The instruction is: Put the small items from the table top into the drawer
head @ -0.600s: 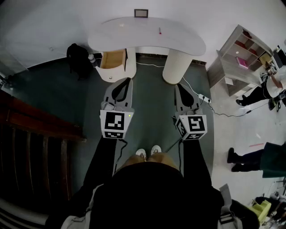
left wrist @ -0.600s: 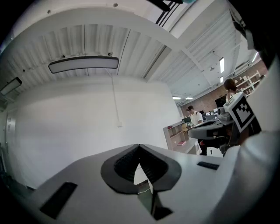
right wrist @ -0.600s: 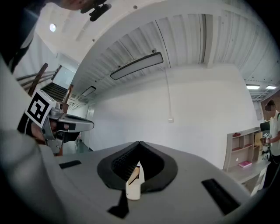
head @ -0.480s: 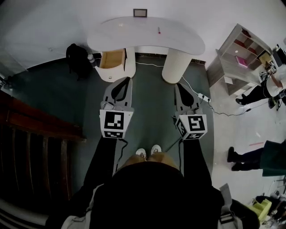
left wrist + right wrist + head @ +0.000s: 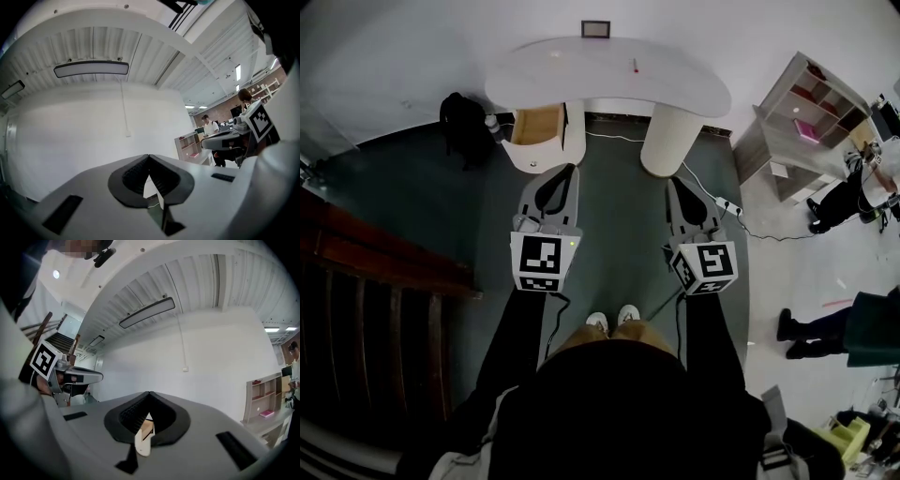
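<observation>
While the left gripper [image 5: 570,171] and the right gripper [image 5: 673,184] hang level over the dark green carpet [image 5: 619,220], well short of the table, each has its jaws pressed together on nothing. Ahead, a curved white table [image 5: 581,82] stands against a white wall, with a small red item [image 5: 635,65] lying on its top. Under its left end a wooden drawer [image 5: 536,124] is pulled out. A black bag [image 5: 466,127] sits to the left and an open shelf unit [image 5: 811,112] to the right.

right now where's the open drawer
In the head view the open drawer juts from the left pedestal of the white table, straight ahead of the left gripper, with a black bag at its left.
</observation>
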Demonstrator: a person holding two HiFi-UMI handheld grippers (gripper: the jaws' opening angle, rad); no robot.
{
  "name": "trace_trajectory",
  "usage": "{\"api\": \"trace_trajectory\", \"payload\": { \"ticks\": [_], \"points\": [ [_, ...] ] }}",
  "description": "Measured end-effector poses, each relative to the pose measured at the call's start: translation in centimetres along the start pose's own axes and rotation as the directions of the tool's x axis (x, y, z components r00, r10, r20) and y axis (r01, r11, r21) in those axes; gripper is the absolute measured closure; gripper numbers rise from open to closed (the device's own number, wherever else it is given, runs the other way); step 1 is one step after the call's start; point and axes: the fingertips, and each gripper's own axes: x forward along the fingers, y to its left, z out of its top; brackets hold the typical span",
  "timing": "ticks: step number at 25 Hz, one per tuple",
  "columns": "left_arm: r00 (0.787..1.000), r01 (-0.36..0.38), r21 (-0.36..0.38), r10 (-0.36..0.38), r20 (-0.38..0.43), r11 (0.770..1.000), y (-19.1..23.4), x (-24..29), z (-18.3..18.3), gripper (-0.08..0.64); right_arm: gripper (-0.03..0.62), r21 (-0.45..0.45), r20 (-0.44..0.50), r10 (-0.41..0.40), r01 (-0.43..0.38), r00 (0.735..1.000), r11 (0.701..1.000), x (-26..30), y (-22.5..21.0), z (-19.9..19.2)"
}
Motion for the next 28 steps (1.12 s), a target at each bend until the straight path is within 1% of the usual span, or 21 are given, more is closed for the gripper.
{"api": "trace_trajectory", "payload": {
  "ticks": [5, 8, 12, 16, 22, 26, 28],
  "points": [
    [1.0, 0.01, -0.017, -0.01, 0.012, 1.0, 0.8, -0.1, 0.0, 0.545, 0.572, -0.011, 0.002, -0.001, 0.001, 1.0, 1.0, 0.4, 0.6, 0.1],
    [1.0, 0.002, -0.022, -0.002, 0.011, 1.0, 1.4, 0.0, -0.3, 0.545, 0.572, -0.02, -0.015, -0.007, 0.007, 1.0, 1.0, 0.5, 0.6, -0.4],
    [1.0, 0.008, -0.022, -0.008, 0.004, 1.0, 1.8, 1.0, -0.7, 0.545, 0.572, -0.013, -0.013, -0.022, 0.022, 1.0, 1.0, 1.6, -0.3, -0.3],
    [1.0, 0.0, -0.023, 0.0, -0.007, 1.0, 2.8, 2.8, -1.6, 0.545, 0.572, -0.008, -0.007, -0.015, 0.015, 1.0, 1.0, 3.7, -1.1, -0.8],
    [1.0, -0.019, -0.003, 0.018, -0.017, 1.0, 4.9, 7.0, -2.4, 0.545, 0.572, 0.0, -0.001, 0.005, -0.005, 1.0, 1.0, 8.7, -3.3, -1.6],
    [0.999, -0.036, 0.004, 0.037, -0.03, 0.999, 6.7, 10.8, -2.9, 0.545, 0.572, -0.002, 0.006, 0.026, -0.026, 1.0, 1.0, 13.1, -5.1, -1.7],
    [0.999, -0.034, 0.006, 0.034, -0.036, 0.999, 7.4, 13.2, -2.8, 0.545, 0.572, -0.005, 0.003, 0.037, -0.037, 0.999, 0.999, 15.3, -6.4, -1.5]
  ]
}}
